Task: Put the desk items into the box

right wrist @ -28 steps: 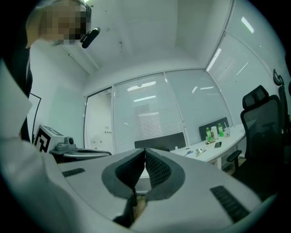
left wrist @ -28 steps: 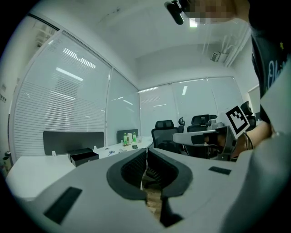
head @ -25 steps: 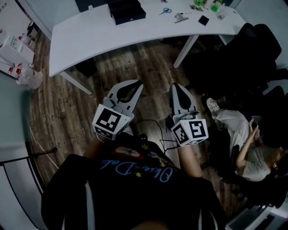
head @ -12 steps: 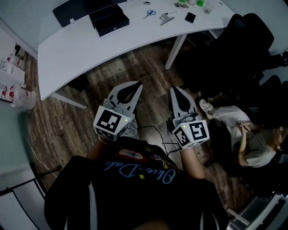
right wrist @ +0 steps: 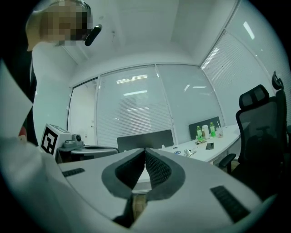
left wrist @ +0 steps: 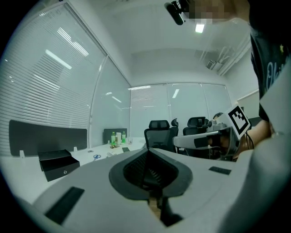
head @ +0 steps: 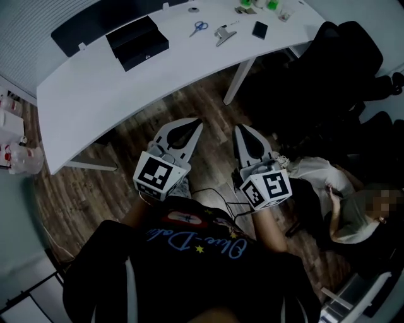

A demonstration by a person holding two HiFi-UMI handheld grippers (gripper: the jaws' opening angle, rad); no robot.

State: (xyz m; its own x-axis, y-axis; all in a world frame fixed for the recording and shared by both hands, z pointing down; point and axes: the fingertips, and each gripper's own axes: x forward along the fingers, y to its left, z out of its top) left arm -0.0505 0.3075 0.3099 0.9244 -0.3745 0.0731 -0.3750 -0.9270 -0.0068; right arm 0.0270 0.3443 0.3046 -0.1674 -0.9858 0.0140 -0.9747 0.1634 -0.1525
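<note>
On the white desk (head: 95,88) stands a black box (head: 137,43), its lid down. To its right lie blue-handled scissors (head: 199,27), a silver clip (head: 222,35) and a small flat black item (head: 259,29); green bottles (head: 252,5) stand at the far edge. My left gripper (head: 191,122) and right gripper (head: 240,128) hang side by side over the wooden floor, short of the desk, both shut and empty. The left gripper view shows the box (left wrist: 57,164) and the scissors (left wrist: 96,157). The bottles (right wrist: 199,132) appear in the right gripper view.
Black office chairs (head: 347,57) stand right of the desk. A person (head: 334,202) sits low at the right. A dark panel (head: 88,25) runs along the desk's back edge. A clear bag (head: 22,158) lies on the floor at the left.
The desk has come nearer and lower in the head view as both grippers travelled toward it together. Both stay shut and empty.
</note>
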